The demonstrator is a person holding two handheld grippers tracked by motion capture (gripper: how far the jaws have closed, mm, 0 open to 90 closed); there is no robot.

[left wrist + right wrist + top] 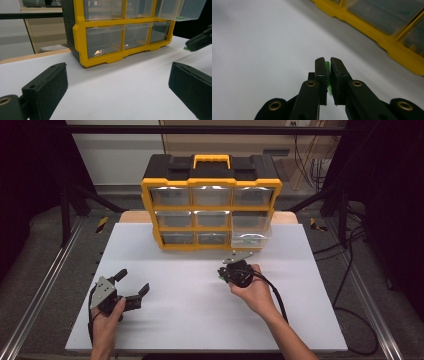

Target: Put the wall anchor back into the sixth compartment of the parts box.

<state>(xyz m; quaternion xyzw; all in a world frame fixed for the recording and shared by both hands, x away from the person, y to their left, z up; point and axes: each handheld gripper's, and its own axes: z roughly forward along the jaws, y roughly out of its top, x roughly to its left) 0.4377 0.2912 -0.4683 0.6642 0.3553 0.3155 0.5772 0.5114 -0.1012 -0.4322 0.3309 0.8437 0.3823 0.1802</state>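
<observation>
**Green piece pinched in your right gripper, near the organiser's open drawer**

Jaws of your right gripper (328, 65) were closed flat on a small, thin green piece (327, 67): its translucent plastic edge showed in the narrow slit between the two matte black, grainy pads, and a bit of green peeked out at the tip in the left gripper view (186, 48). You held that gripper just above the smooth white table (200, 320), close in front of the organiser's lower right corner. Your left gripper (134, 281) sat well apart on the left side of the table, its blocky, rough-textured jaws spread wide with nothing between them, a grey three-cornered plate on top. Beyond both stood the storage organiser (212, 182), a boxy yellow frame with a black top and a yellow carry handle, holding a grid of clear plastic drawers. One clear drawer (250, 229), on the right side, was pulled out toward you, with something green lying inside.
</observation>
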